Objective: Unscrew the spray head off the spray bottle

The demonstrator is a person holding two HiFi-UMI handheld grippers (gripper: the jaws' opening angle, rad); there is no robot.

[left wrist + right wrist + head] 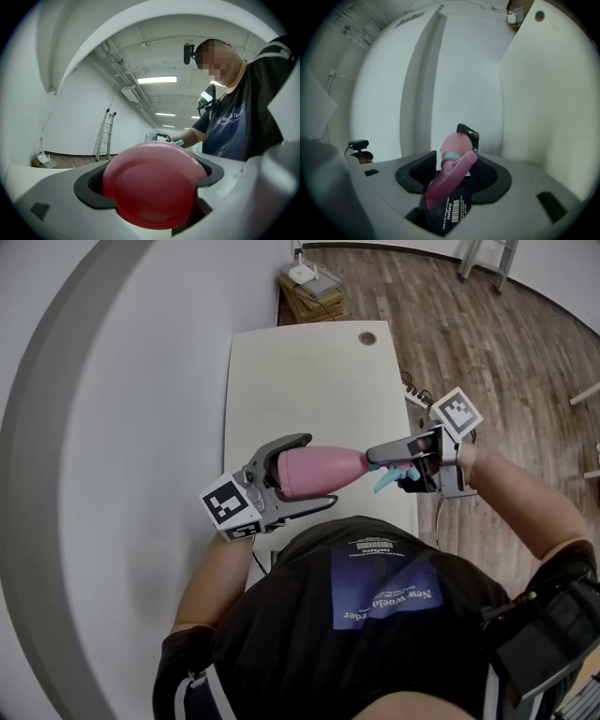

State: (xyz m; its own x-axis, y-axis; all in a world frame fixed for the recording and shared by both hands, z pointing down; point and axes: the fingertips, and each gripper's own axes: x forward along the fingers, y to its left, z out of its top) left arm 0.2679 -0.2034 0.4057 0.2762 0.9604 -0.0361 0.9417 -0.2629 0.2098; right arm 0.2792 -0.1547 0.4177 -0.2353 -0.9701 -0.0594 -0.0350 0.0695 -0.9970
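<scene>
The pink spray bottle (pixel 314 472) lies level in the air over the near end of the white table (pixel 309 371). My left gripper (pixel 319 470) is shut on its body, one finger above and one below; in the left gripper view the bottle's round base (pixel 150 185) fills the space between the jaws. The spray head (pixel 389 465) with its teal trigger (pixel 384 484) points right. My right gripper (pixel 386 471) is closed around it. In the right gripper view the spray head (pixel 450 183) lies slanted between the pads, with the teal collar (pixel 451 156) and the bottle (pixel 457 143) beyond.
The table runs away from me along a white wall at the left and has a cable hole (pixel 367 337) at its far right corner. A stack of cardboard with a white device (pixel 309 282) sits beyond it. Wooden floor lies to the right. A ladder (pixel 105 133) leans far off.
</scene>
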